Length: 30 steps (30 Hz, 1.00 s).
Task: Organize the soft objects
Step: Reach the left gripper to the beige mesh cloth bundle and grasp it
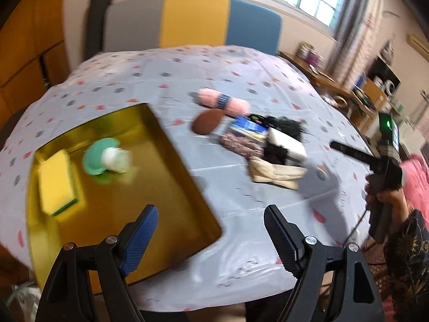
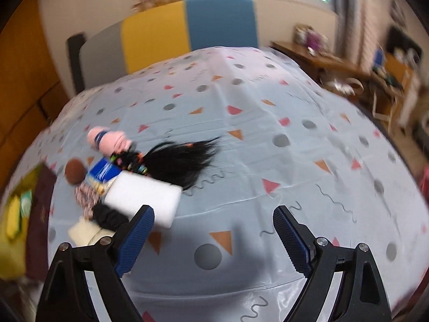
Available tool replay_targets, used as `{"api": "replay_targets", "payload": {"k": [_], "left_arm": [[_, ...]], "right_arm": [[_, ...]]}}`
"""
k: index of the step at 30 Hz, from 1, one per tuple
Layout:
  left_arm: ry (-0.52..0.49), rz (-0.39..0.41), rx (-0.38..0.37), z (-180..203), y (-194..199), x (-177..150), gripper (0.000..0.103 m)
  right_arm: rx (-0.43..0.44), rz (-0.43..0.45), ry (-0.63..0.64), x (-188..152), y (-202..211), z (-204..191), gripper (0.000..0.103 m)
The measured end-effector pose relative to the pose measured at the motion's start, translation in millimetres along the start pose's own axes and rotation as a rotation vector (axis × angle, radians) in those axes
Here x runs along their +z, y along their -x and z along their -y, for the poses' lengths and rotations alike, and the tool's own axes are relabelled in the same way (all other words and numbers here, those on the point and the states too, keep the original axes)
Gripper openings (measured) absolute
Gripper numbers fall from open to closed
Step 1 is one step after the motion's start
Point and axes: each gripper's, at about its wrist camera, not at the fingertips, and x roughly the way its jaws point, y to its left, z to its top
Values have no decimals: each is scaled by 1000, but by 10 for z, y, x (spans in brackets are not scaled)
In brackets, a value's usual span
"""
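A gold tray (image 1: 171,187) lies on the patterned table and holds a yellow sponge (image 1: 55,181) and a green-and-white soft item (image 1: 107,158). My left gripper (image 1: 210,226) hovers open over the tray's near right corner, nothing between its fingers. A pile of soft things lies right of the tray: a pink roll (image 1: 224,102), a brown pad (image 1: 206,125), a white sponge (image 2: 143,197), a black wig (image 2: 182,159), a cream cloth (image 1: 276,174). My right gripper (image 2: 213,226) is open and empty, just right of the white sponge. It appears too at the right edge (image 1: 348,151).
The table (image 2: 268,134) carries a light cloth with triangles and dots, bare to the right of the pile. A grey, yellow and blue chair (image 1: 187,24) stands at the far side. A wooden desk (image 2: 335,61) with clutter is at the right. A hand (image 1: 386,198) holds the right gripper.
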Motion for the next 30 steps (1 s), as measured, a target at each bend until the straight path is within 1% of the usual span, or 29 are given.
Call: {"api": "replay_targets", "payload": {"k": [2, 3, 4, 5, 6, 7, 8, 10, 11, 13, 16, 18, 20, 23, 26, 27, 29, 30], "left_arm": [[-32, -33, -15, 144, -121, 53, 81], [-38, -64, -48, 230, -220, 87, 76], [-41, -91, -73, 310, -314, 113, 74], [-50, -108, -81, 385, -396, 134, 73], [-58, -127, -95, 467, -481, 155, 69], [-54, -150, -121, 515, -559, 167, 65], [-28, -185, -162, 566, -669, 194, 63], [13, -218, -208, 656, -851, 248, 62], [28, -227, -215, 693, -925, 265, 62], [66, -231, -247, 742, -1068, 289, 60], [147, -252, -269, 764, -1292, 285, 60], [225, -265, -282, 723, -1422, 288, 61], [312, -272, -312, 680, -1547, 314, 62], [351, -267, -301, 661, -1663, 354, 62], [397, -240, -321, 633, -1688, 419, 60], [408, -210, -344, 629, -1661, 453, 59], [405, -181, -362, 651, -1645, 487, 59], [399, -178, -356, 671, -1658, 494, 59]], "right_arm": [[21, 11, -43, 30, 29, 72, 91], [24, 11, -60, 32, 37, 91, 91], [29, 8, -69, 36, 33, 101, 91], [38, 5, -73, 41, 34, 102, 91], [40, 6, -70, 45, 37, 90, 91], [40, 8, -66, 42, 42, 79, 91], [39, 9, -58, 44, 48, 63, 91], [41, 10, -48, 44, 54, 38, 91], [47, 11, -44, 47, 59, 25, 91], [51, 16, -39, 49, 81, 9, 91], [51, 27, -37, 56, 111, 10, 91], [59, 27, -44, 66, 116, 21, 91], [59, 27, -48, 74, 111, 27, 92], [63, 27, -49, 84, 112, 26, 92], [56, 34, -43, 87, 126, 15, 92], [53, 34, -43, 89, 128, 13, 92], [52, 31, -48, 90, 124, 24, 92], [54, 26, -54, 88, 115, 33, 92]]}}
